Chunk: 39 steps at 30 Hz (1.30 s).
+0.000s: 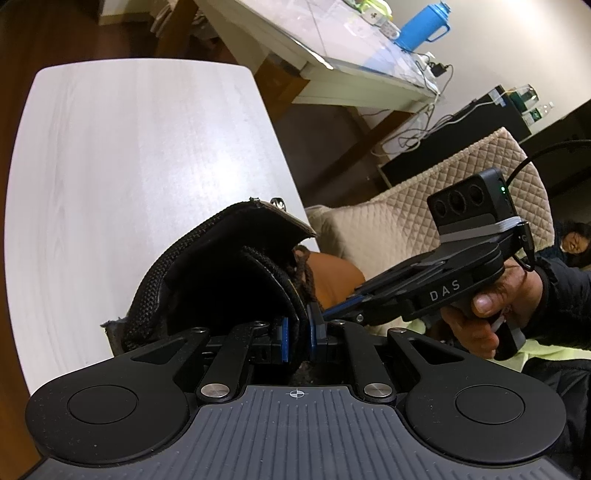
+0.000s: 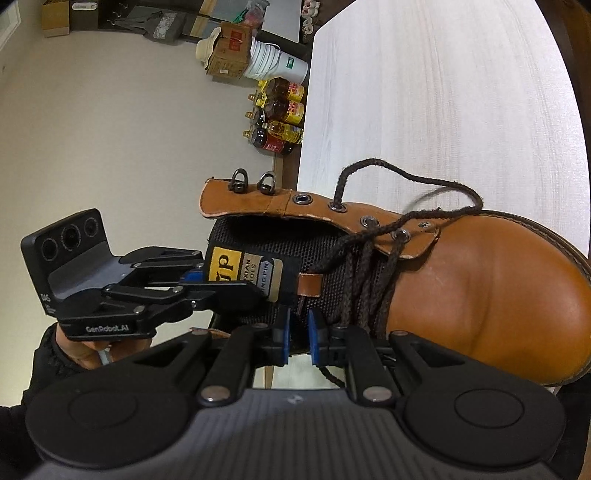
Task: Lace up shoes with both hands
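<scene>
A tan leather boot [image 2: 480, 288] lies on its side on the white table [image 2: 443, 92]. Its dark brown lace [image 2: 406, 177] runs through the lower eyelets and loops loosely over the toe. My left gripper [image 2: 201, 275] is shut on the top of the black mesh tongue [image 2: 258, 273], by its yellow label. In the left wrist view the tongue [image 1: 221, 266] fills the space between the left gripper's [image 1: 299, 334] blue pads. My right gripper [image 2: 299, 332] is at the laced throat, its pads a narrow gap apart and not pressing on anything. A loose lace end [image 2: 332, 376] hangs beneath the right gripper.
Oil bottles [image 2: 280, 114] and a cardboard box [image 2: 229, 48] stand on the floor beyond the table's edge. A quilted sofa [image 1: 424, 206] is beside the table. Behind it is a white desk [image 1: 351, 55] with a blue jug [image 1: 424, 26]. A person [image 1: 576, 240] sits at far right.
</scene>
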Motion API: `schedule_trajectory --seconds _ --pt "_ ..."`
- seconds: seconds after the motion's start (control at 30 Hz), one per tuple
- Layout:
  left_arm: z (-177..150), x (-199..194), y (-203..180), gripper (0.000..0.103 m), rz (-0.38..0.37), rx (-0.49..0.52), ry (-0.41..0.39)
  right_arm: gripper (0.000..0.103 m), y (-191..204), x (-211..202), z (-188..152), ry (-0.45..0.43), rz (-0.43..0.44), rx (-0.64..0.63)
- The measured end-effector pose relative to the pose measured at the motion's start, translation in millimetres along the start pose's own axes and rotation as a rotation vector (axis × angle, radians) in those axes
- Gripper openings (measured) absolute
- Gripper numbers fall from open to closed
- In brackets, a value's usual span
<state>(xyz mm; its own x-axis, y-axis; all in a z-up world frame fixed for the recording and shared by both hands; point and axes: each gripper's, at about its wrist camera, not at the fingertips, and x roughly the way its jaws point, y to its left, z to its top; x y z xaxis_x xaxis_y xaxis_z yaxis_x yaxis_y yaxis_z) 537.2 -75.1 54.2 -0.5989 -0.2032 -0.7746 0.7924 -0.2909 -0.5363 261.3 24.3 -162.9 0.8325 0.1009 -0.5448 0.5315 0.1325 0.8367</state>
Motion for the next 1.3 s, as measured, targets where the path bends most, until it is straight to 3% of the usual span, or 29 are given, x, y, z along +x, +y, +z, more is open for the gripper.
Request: schedule_trajectory --seconds 0.03,0.53,0.7,0.83,0.93,1.1,1.3 --pt "0 0 0 0.01 0.0 -0.001 0.0 0.003 -1 1 0 -0.002 0.003 -0.003" --pt "-7 -9 -8 0.011 0.024 -0.011 -0.031 0.003 4 -21 -6 0.066 0.039 0.0" --pt "-20 -44 -21 0.011 0.062 -0.04 -0.103 0.003 3 -21 -13 0.089 0.062 0.001" --pt "-37 -70 -39 0.011 0.02 -0.1 -0.155 0.003 6 -17 -23 0.144 0.113 -0.005" --pt "-55 -62 -46 0.011 -0.004 -0.166 -0.121 0.003 10 -9 -37 0.216 0.158 -0.019" --pt "-71 -21 -38 0.016 0.04 -0.251 -0.01 0.003 21 10 -61 0.318 0.205 -0.047" --pt "-79 3 -24 0.017 -0.052 -0.366 -0.007 0.003 30 26 -77 0.378 0.224 -0.085"
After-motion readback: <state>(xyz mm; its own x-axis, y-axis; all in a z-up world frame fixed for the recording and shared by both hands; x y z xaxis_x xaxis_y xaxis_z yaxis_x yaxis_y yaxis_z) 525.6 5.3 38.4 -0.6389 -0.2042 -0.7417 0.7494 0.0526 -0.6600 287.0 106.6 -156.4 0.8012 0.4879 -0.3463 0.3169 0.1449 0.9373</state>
